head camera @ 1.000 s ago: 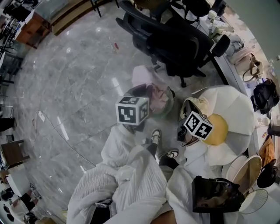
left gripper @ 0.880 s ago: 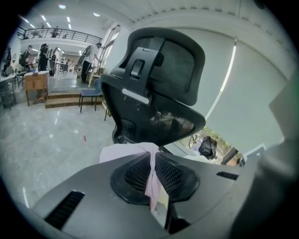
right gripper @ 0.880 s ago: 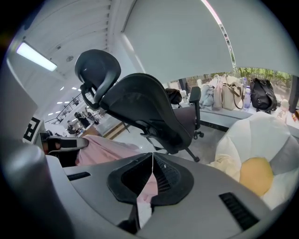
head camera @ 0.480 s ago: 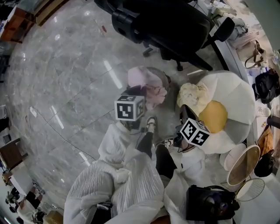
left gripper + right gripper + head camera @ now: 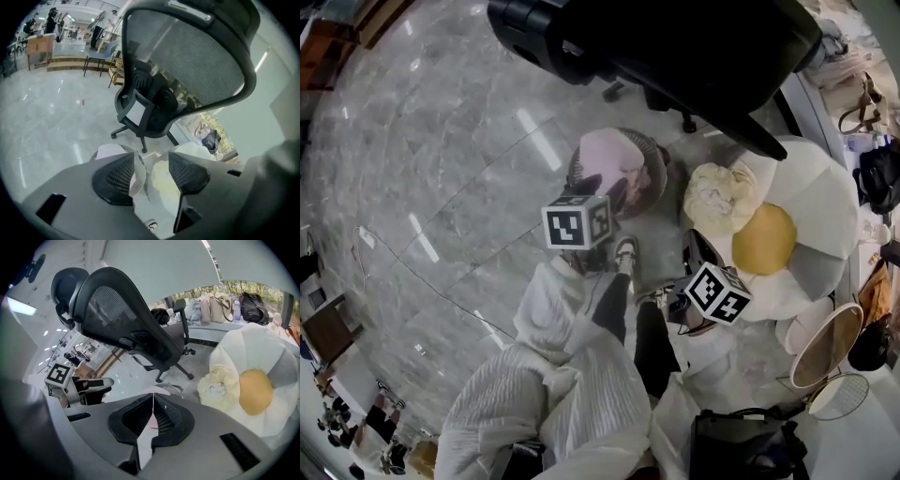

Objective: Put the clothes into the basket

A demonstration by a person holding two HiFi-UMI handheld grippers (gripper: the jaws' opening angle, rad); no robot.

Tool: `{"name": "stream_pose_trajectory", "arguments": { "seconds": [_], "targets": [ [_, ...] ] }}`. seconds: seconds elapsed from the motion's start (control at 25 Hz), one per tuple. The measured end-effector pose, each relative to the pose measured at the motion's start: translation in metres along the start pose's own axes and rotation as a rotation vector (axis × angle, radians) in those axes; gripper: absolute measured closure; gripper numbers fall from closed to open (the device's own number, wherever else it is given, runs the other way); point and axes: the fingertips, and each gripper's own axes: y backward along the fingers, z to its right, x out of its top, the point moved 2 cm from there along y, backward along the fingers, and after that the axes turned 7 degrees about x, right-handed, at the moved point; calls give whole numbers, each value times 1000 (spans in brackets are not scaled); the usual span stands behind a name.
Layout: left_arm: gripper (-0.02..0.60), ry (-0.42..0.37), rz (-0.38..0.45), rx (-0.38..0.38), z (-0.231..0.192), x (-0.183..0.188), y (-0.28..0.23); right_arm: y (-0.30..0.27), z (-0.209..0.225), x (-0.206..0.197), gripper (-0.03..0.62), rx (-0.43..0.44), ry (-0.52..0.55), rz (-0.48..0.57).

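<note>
Left tongs (image 5: 152, 165) opening near the basket (image 5: 651, 150), nothing between them, right tongs (image 5: 153, 401) clenched shut and empty, pink clothes (image 5: 614, 157) in the basket on the floor, cream garment (image 5: 717, 195) on white cushion (image 5: 830, 202) beside it

Glossy grey marble floor (image 5: 441, 178), round basket (image 5: 657, 171) holding pink clothes (image 5: 614, 157), black office chair (image 5: 675, 47), white egg-shaped cushion (image 5: 827, 202)
</note>
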Motion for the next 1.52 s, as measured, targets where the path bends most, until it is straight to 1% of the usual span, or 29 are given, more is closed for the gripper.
{"name": "stream_pose_trajectory", "arguments": {
  "seconds": [0.04, 0.2, 0.32, 0.44, 0.52, 0.68, 0.88, 0.92, 1.04, 1.08, 1.16, 1.24, 1.52],
  "targets": [
    [369, -4, 1, -11, 2, 3, -1, -1, 0, -3, 569, -3, -2, -5],
    [368, -25, 9, -27, 8, 2, 2, -1, 0, -10, 569, -4, -16, -12],
    [368, -17, 19, -36, 9, 0, 7, 0, -2, -4, 569, -10, 1, -1],
    [370, -26, 33, -31, 6, 2, 16, 2, -8, 2, 569, -13, 8, 7],
    [370, -27, 54, -29, 5, 5, 23, 6, -12, 6, 569, -17, 21, 7],
    [371, -24, 122, -36, 8, 16, 40, 14, -17, 11, 569, -21, 52, 1],
    [442, -41, 245, -71, 18, 36, 70, 22, -30, 26, 569, 7, 80, 32],
    [456, -42, 265, -68, 19, 38, 78, 25, -32, 30, 569, 14, 82, 44],
    [524, -32, 329, -48, 24, 44, 106, 39, -38, 43, 569, 34, 96, 80],
    [542, -27, 351, -45, 28, 46, 116, 45, -40, 47, 569, 42, 101, 90],
    [557, -24, 391, -46, 40, 49, 136, 57, -42, 55, 569, 61, 108, 110],
    [562, -34, 421, -52, 58, 48, 155, 71, -45, 63, 569, 82, 118, 133],
    [575, -125, 480, -67, 136, 27, 213, 131, -58, 96, 569, 191, 128, 217]
  ]
}}
